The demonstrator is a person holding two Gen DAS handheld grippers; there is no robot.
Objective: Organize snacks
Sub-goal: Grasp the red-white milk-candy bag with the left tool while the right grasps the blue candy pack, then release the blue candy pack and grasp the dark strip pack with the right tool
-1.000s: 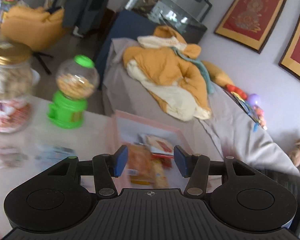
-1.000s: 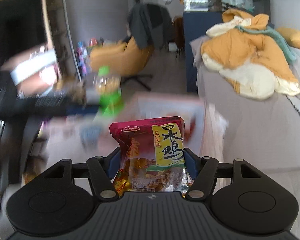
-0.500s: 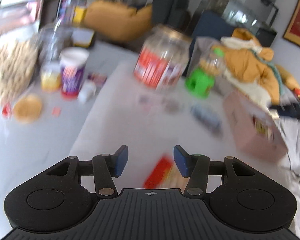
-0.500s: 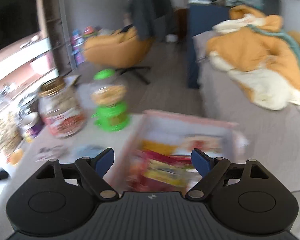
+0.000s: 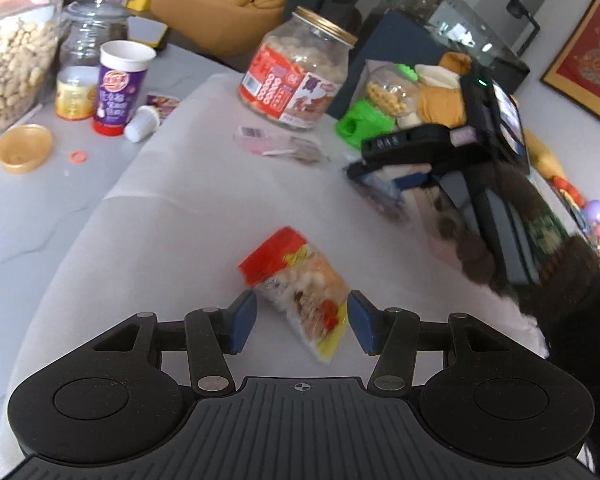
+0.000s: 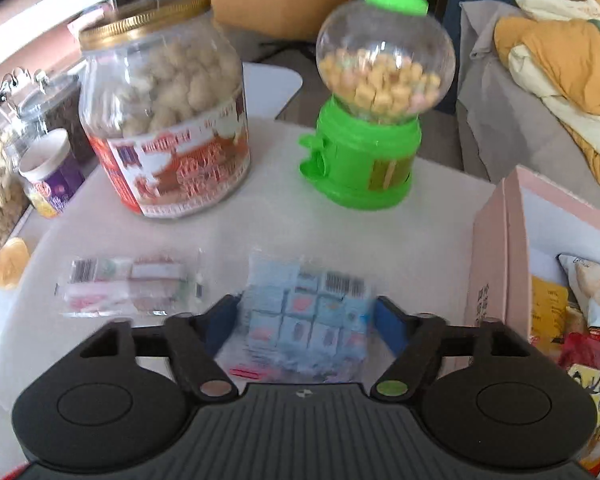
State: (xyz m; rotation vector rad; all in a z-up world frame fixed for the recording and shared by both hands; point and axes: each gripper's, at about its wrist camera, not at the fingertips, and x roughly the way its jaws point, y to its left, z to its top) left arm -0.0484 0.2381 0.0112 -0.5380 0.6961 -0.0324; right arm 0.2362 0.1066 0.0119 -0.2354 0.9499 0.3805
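Note:
In the left wrist view my left gripper [image 5: 302,324] stands open low over the white table, and a red-topped snack bag [image 5: 296,276] lies slanted between its blue pads [image 5: 244,322] without touching them. In the right wrist view my right gripper [image 6: 306,324] is closing on a pale blue packet [image 6: 304,320] that lies flat on the table, and both pads meet its sides. A clear packet with a barcode [image 6: 128,286] lies to its left. The pink box [image 6: 496,264] at the right holds several snack bags. The left wrist view also shows the right gripper [image 5: 392,184], held by a dark furry sleeve [image 5: 540,248].
At the back of the table stand a gold-lidded snack jar [image 6: 164,120] and a green candy dispenser [image 6: 372,120]. Further left are a peanut jar [image 5: 8,56], a purple cup [image 5: 120,84], a small tin [image 5: 74,98] and a yellow lid [image 5: 24,148]. A bed with an orange quilt [image 6: 560,60] lies beyond.
The right gripper opened, left the red chicken snack bag in the pink box, then swung left and down onto the pale blue packet. The left gripper swung from the box to the red-topped bag.

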